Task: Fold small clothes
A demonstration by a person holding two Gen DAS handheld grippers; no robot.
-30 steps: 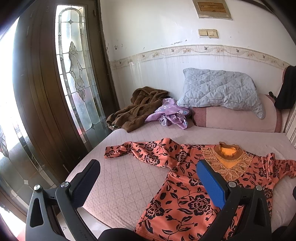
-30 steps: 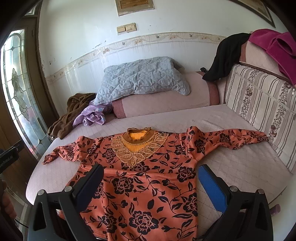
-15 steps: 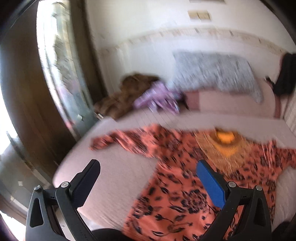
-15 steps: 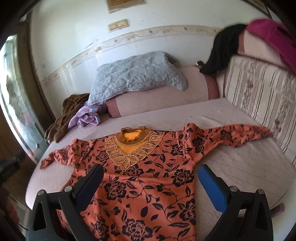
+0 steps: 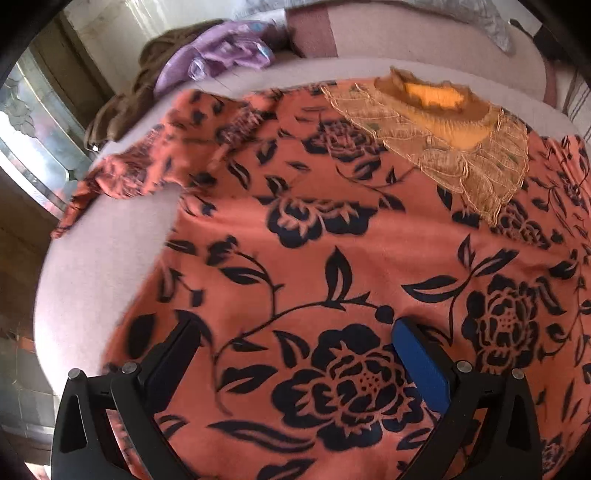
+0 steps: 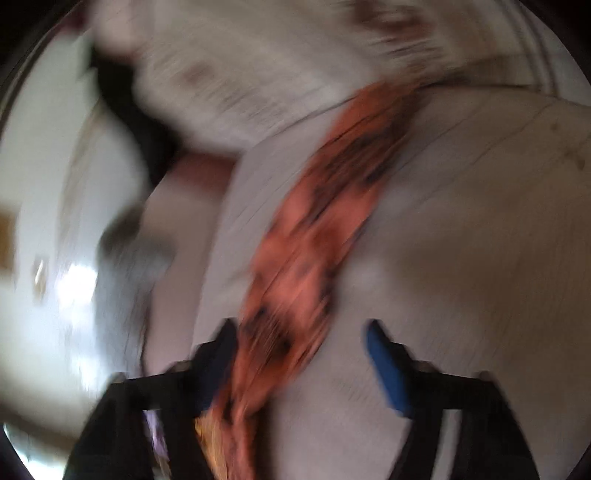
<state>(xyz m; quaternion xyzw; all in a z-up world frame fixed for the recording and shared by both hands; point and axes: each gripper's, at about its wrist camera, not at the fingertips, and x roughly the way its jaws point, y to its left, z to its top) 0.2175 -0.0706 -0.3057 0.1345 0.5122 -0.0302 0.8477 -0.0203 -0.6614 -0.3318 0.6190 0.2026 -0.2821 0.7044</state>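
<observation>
While the left gripper (image 5: pixel 295 328) hangs low over the blouse (image 5: pixel 332 240), its jaws stand wide apart with nothing between the pads; both fingertips frame the lower front of the garment, a black printed flower between them. Contact with the cloth: cannot tell from this angle.

The blouse lies flat, front up, on the bed (image 5: pixel 92 266). Its lace collar (image 5: pixel 436 122) is at the far side, and one sleeve (image 5: pixel 147 162) is stretched toward the bed's edge by the window (image 5: pixel 33 147). A brown blanket (image 5: pixel 122 103) and a purple garment (image 5: pixel 218 55) are piled beyond that sleeve, clear of the blouse. A bolster (image 5: pixel 406 33) runs along the far side.

Right wrist view is heavily blurred. The right gripper (image 6: pixel 299 332) is rolled on its side and sits over the other sleeve (image 6: pixel 325 206), which runs away from it across the bed toward the striped cushion (image 6: pixel 280 62). Its jaws have just been closing and now stand at a middling gap. The sleeve passes between them, close against the black finger (image 6: pixel 218 354) and well off the blue pad (image 6: pixel 384 365), so not gripped. Whether the black finger actually touches the cloth is lost in the blur.
</observation>
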